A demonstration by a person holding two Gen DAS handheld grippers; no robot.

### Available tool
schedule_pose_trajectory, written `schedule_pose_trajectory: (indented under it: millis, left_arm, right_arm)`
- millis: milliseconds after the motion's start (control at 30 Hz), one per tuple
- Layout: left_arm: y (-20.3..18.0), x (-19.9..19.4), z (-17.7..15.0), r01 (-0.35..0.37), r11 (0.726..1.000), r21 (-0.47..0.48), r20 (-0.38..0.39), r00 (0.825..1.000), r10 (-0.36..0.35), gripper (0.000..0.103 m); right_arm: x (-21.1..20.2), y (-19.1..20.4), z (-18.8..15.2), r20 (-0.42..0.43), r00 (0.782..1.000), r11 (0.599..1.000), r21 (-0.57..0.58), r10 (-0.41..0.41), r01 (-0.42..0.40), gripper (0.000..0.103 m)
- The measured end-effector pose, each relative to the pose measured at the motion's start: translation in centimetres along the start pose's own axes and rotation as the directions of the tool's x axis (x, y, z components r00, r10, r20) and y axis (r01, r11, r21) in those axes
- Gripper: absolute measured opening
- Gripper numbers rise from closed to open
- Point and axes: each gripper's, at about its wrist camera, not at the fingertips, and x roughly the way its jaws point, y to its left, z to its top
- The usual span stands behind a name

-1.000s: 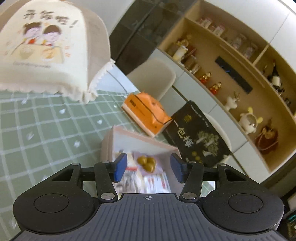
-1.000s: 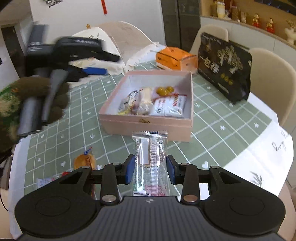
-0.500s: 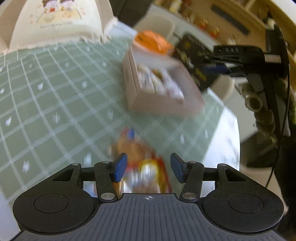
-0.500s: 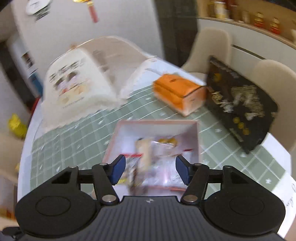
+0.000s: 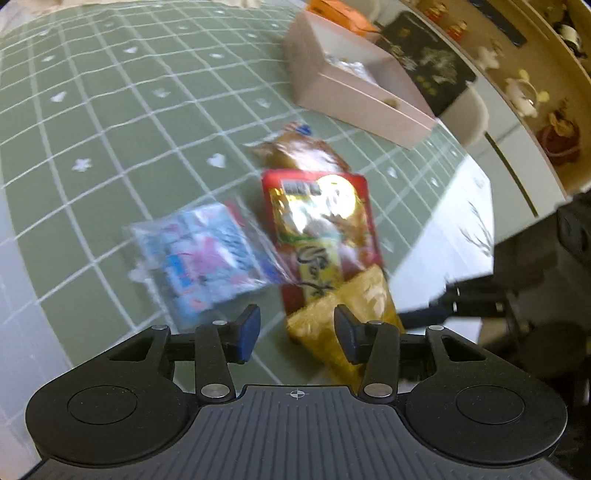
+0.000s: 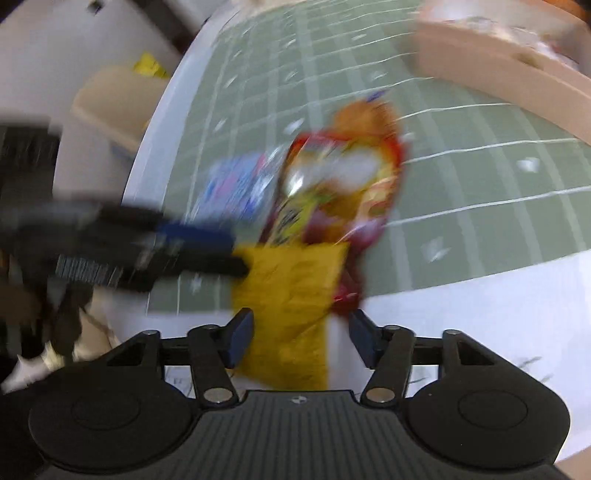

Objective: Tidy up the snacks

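Loose snacks lie on the green checked tablecloth: a yellow packet nearest, a red and gold packet, a blue and white packet and an orange-brown bun pack. My left gripper is open just above the yellow packet's near end. My right gripper is open over the same yellow packet, with the red packet beyond. The pink box holding snacks stands farther back. The left gripper's fingers show blurred in the right wrist view.
A black bag and an orange box stand behind the pink box. The table's white edge runs close on the right. Wall shelves with figurines are at the far right. A chair stands beyond the table edge.
The right gripper let go of the clear packet over the pink box and swung down to the loose snacks. The left gripper also dropped from the box to the same pile.
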Motion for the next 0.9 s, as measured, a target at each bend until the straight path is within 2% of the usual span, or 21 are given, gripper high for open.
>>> schedule_pose_trajectory:
  millis: [33, 67, 133, 300, 400, 600, 633, 667, 833, 900]
  left_arm:
    - [0.5, -0.2, 0.2, 0.001, 1.000, -0.008, 0.011, 1.000, -0.001, 0.047]
    - [0.8, -0.4, 0.5, 0.007, 1.000, -0.022, 0.021, 1.000, -0.007, 0.044]
    - [1.6, -0.6, 1.3, 0.009, 0.999, -0.052, 0.054, 0.999, -0.006, 0.044]
    - [3.8, -1.0, 3.8, -0.060, 0.992, -0.109, 0.147, 0.986, 0.076, 0.044]
    - [4.6, -1.5, 5.0, -0.096, 0.986, -0.134, 0.170, 0.978, 0.118, 0.044]
    - [4.0, -2.3, 4.8, -0.078, 0.992, -0.098, 0.168, 0.981, 0.094, 0.044]
    - [3.4, -2.2, 4.5, -0.073, 0.993, -0.088, 0.165, 0.982, 0.087, 0.044]
    - [3.2, -2.2, 4.4, -0.068, 0.994, -0.080, 0.162, 0.984, 0.080, 0.044]
    - [0.5, -2.1, 3.8, -0.037, 0.999, -0.040, 0.126, 0.991, 0.042, 0.044]
    - [-0.9, -1.9, 3.5, -0.039, 0.999, -0.002, 0.096, 0.995, 0.039, 0.044]
  right_arm:
    - [0.3, 0.8, 0.0, 0.008, 1.000, 1.000, -0.015, 0.005, -0.005, 0.046]
    - [0.6, 1.3, 0.2, 0.020, 1.000, 1.000, -0.016, 0.023, -0.023, 0.041]
    - [1.3, 1.9, 1.4, 0.041, 0.998, 0.998, -0.011, 0.056, -0.055, 0.039]
    - [2.6, 3.1, 4.9, 0.151, 0.988, 1.000, -0.023, 0.013, -0.009, 0.038]
    - [2.8, 3.2, 6.0, 0.187, 0.981, 0.998, -0.030, -0.043, 0.049, 0.038]
    - [0.4, 1.1, 4.2, 0.233, 0.959, 0.985, -0.020, -0.161, 0.170, 0.047]
    - [-0.5, 0.4, 3.4, 0.235, 0.953, 0.979, -0.010, -0.194, 0.202, 0.059]
    - [-0.9, -0.1, 3.1, 0.238, 0.944, 0.972, 0.001, -0.229, 0.235, 0.065]
    - [-1.2, -2.3, 2.6, 0.242, 0.891, 0.921, 0.047, -0.385, 0.386, 0.066]
    - [-1.6, -3.4, 2.3, 0.238, 0.886, 0.917, 0.084, -0.398, 0.389, 0.066]
